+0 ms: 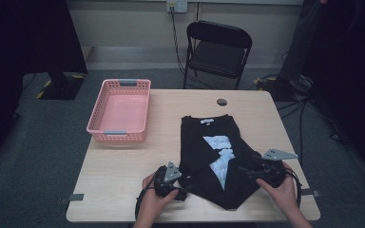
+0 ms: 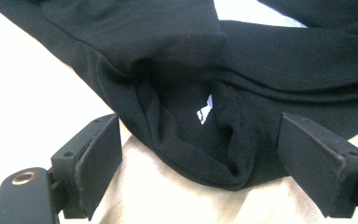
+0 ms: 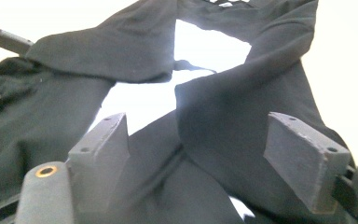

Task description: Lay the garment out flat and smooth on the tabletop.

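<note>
A black T-shirt with a white print lies partly folded on the table's right half, its sleeves folded in over the chest. My left gripper is at the shirt's near left corner, open, with a bunched fold of black cloth lying between its jaws. My right gripper sits over the shirt's near right side, also open, and the folded sleeve runs between its jaws. The white print shows beyond the sleeve.
A pink plastic basket stands at the table's far left. A small dark round disc lies near the far edge. Behind the table is a black folding chair. Bare wood stretches left of the shirt.
</note>
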